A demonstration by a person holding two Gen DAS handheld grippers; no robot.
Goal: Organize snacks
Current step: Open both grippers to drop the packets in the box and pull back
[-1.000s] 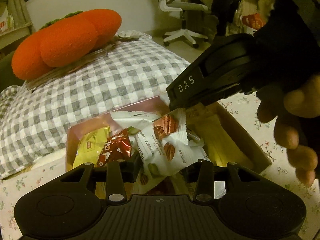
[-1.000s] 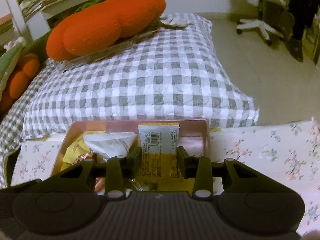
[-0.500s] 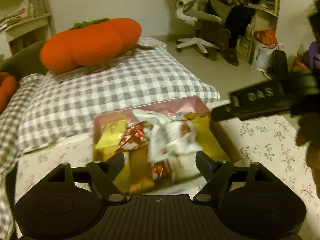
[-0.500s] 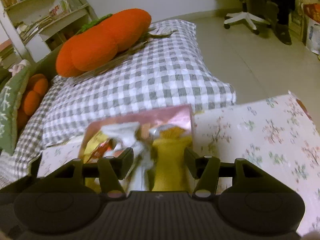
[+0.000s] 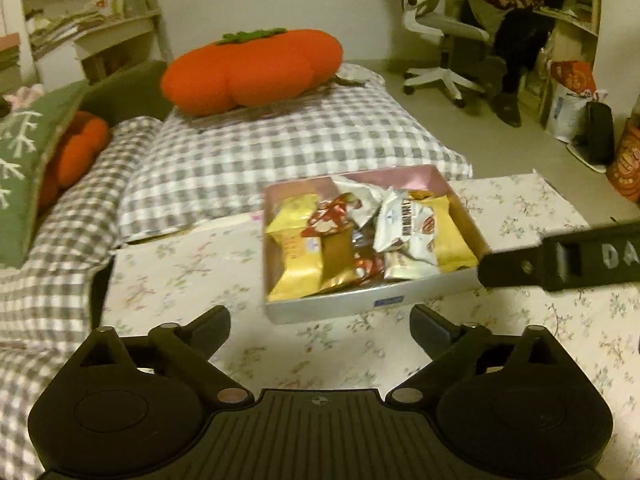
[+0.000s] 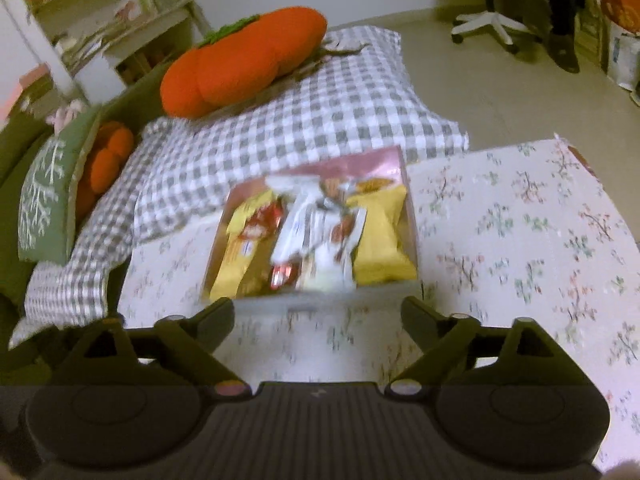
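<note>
On the floral cloth beside a checked pillow sits the box of snack packets, both the left gripper and right gripper empty, jaws spread wide.

My left tongs: spread wide, holding nothing.
Snack box: just ahead on floral table, full of packets.

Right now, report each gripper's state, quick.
Left gripper: open, holding nothing.
Right gripper: open, holding nothing.
</note>
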